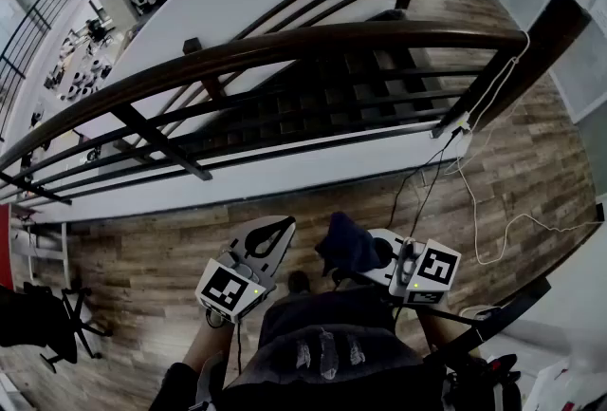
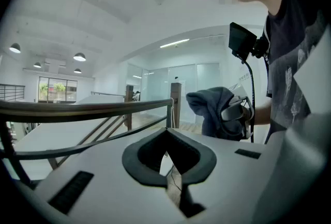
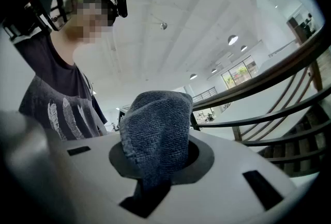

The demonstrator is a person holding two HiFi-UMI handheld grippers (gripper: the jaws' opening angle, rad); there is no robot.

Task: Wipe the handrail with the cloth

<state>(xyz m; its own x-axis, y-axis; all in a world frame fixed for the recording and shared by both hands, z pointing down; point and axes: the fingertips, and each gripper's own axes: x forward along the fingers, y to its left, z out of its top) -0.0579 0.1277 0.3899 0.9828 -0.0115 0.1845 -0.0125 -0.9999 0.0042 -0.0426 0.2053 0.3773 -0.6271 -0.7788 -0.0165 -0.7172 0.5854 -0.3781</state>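
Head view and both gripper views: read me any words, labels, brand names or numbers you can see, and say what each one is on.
No readable text shows in any view.
The marker cubes carry black-and-white square patterns only, no letters or numbers.
The shirt has a pale feather-like print, no words.
The cloth shows no label.

No words, numbers or brands can be read. The left cube [image 1: 228, 289] and right cube [image 1: 434, 267] bear only black-and-white squares.

One handrail [image 1: 285, 44], one cloth [image 1: 343, 240], one left gripper [image 1: 275, 231], one right gripper [image 1: 368, 255].
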